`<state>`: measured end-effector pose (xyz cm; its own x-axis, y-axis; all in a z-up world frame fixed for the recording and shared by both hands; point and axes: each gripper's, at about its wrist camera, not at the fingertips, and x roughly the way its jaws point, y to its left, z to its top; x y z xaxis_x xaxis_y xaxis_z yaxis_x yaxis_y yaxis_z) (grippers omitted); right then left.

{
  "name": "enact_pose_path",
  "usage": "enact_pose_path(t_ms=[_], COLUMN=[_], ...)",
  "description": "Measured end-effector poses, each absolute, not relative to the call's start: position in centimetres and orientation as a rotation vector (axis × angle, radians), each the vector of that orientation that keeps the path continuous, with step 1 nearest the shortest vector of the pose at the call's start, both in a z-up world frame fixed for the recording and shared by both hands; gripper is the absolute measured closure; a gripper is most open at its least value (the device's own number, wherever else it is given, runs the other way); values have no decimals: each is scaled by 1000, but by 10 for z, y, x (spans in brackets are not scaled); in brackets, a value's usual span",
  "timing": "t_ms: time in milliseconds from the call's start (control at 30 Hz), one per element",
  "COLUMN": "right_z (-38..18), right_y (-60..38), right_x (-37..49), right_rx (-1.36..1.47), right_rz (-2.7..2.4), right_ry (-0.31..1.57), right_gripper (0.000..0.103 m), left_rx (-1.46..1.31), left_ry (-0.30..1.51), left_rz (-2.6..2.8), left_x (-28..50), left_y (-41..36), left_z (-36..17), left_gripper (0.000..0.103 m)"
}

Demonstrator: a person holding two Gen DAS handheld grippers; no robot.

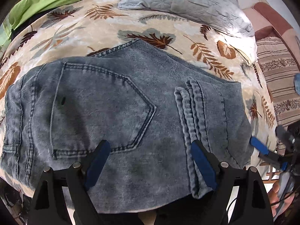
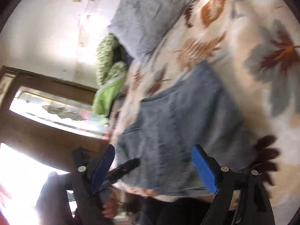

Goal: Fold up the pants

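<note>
— What do you see from the left wrist camera?

— The folded jeans point(image 1: 120, 116) fill the middle of the frame, lying on a leaf-print blanket point(image 1: 78, 30). A back pocket point(image 1: 97, 108) faces up at centre left, and the leg hems point(image 1: 196, 131) lie stacked across the denim at centre right. The left gripper point(image 1: 150, 165) sits at the bottom of the frame with its blue-padded fingers point(image 1: 97, 165) spread wide over the near edge of the jeans, gripping nothing.

— Anything else in there?

— A grey-blue pillow point(image 1: 187, 1) at the top, a green cloth point(image 1: 45, 1) in the upper left, a striped brown cushion point(image 1: 277, 78) at the right edge. The other tool pokes in at the lower right, one blue pad showing just beside the jeans' right edge.

— And the right wrist camera?

— It's tilted and blurred. The jeans point(image 2: 180, 127) sit in the centre and lower centre on the same blanket point(image 2: 262, 37). The right gripper point(image 2: 151, 168) is at the bottom, fingers point(image 2: 204, 168) splayed apart over the denim's near edge, nothing between them. The pillow point(image 2: 150, 15) is at top centre, the green cloth point(image 2: 108, 93) at centre left, and a wooden-framed opening point(image 2: 46, 97) at the left against a pale wall. A dark finger of the left tool point(image 2: 125, 168) shows at the lower left, beside the jeans' edge; I can't tell whether it touches.
</note>
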<state>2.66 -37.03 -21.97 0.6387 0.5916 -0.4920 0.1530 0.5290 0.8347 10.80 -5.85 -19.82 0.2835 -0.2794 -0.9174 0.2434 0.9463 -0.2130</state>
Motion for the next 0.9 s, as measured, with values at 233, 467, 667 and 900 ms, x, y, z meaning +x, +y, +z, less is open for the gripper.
enact_pose_path(t_ms=[233, 467, 667, 900], right_z=[-272, -278, -267, -267], right_y=[-398, -402, -382, -384], right_x=[6, -6, -4, -12], right_rx=[1064, 1017, 907, 902], right_rz=[279, 349, 393, 407], right_ry=[910, 882, 805, 785], right_gripper=[57, 66, 66, 66], left_rx=[8, -16, -12, -57], left_ry=[1249, 1267, 1270, 1265], left_rz=[-408, -435, -495, -553], left_x=[138, 161, 170, 173], left_y=[-100, -128, -135, -133], left_z=[-205, -219, -218, -205], left_gripper=[44, 44, 63, 78])
